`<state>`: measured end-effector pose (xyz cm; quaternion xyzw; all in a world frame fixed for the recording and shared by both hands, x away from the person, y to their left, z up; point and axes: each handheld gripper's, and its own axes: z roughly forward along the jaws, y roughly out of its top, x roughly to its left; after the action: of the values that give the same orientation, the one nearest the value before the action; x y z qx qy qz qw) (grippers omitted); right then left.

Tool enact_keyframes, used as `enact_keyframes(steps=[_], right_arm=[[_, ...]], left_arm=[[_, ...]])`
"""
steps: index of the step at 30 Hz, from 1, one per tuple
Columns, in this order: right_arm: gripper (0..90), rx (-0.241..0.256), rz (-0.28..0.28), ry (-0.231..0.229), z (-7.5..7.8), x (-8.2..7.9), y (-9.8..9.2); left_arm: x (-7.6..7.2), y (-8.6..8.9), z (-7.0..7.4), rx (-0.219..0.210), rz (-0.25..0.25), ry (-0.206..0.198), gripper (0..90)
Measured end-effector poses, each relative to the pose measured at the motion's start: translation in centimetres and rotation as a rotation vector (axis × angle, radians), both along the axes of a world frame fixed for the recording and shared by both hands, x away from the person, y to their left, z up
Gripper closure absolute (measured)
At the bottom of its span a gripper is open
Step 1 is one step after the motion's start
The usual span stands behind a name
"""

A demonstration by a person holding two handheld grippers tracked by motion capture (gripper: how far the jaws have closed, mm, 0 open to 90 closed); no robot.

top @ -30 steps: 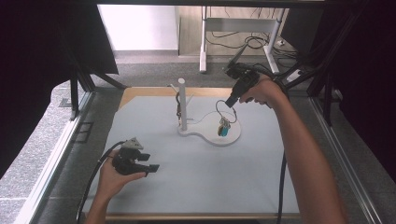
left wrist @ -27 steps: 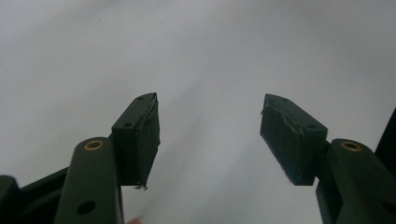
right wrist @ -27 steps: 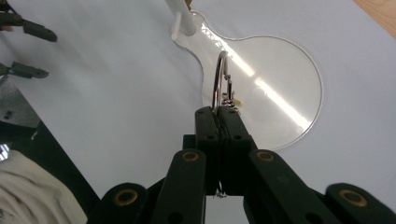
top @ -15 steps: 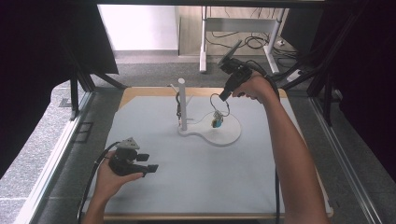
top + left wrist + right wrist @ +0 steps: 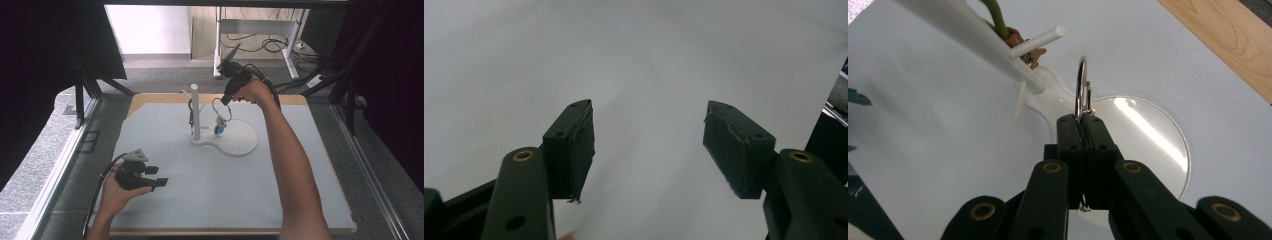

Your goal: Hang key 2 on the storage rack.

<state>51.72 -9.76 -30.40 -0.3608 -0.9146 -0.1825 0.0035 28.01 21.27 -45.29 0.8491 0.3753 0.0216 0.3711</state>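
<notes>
Metal key ring [image 5: 1081,87] is hanging pinched in the closed right gripper [image 5: 1083,122], just beside the stand's white peg [image 5: 1038,40], toward the bench's far edge. Left gripper [image 5: 649,145] is gaping empty near the bench's front-left corner.

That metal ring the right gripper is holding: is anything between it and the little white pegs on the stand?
Nothing visible blocks it. The right gripper is shut on the metal ring, held in the air beside the white stand. The nearest peg points out with open space between its free end and the ring.

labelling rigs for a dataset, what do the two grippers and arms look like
Both the left gripper and the right gripper are black, with flat, padded jaws and brass-coloured pivot pins. A black cable trails from each. The left carries a grey three-cornered plate. Both forearms are bare, no sleeves.
</notes>
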Motion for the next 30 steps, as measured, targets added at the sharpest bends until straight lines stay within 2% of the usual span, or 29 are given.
enact_keyframes(steps=[3, 11, 18, 21, 30], right_arm=[[88.5, 0.01, -0.017, -0.001, -0.1, 0.6, 0.5], [88.5, 0.018, -0.003, -0.03, -0.2, 1.2, 1.8], [88.5, 0.02, 0.032, -0.026, -0.7, 0.6, 3.1], [88.5, 0.031, 0.019, -0.032, -0.9, 0.4, 3.4], [88.3, 0.044, 0.033, -0.018, -2.2, -0.1, 3.5]], left_arm=[[0.0, 0.1, 0.1, -0.004, 0.003, -0.001, 37.4], [0.3, 0.1, -0.4, 0.004, 0.002, 0.01, 37.3], [0.3, 0.0, -0.4, 0.004, 0.002, 0.013, 37.3], [0.4, -0.2, -0.5, 0.007, -0.004, 0.017, 37.3], [0.4, -0.5, -0.7, 0.012, -0.006, 0.021, 37.2]])
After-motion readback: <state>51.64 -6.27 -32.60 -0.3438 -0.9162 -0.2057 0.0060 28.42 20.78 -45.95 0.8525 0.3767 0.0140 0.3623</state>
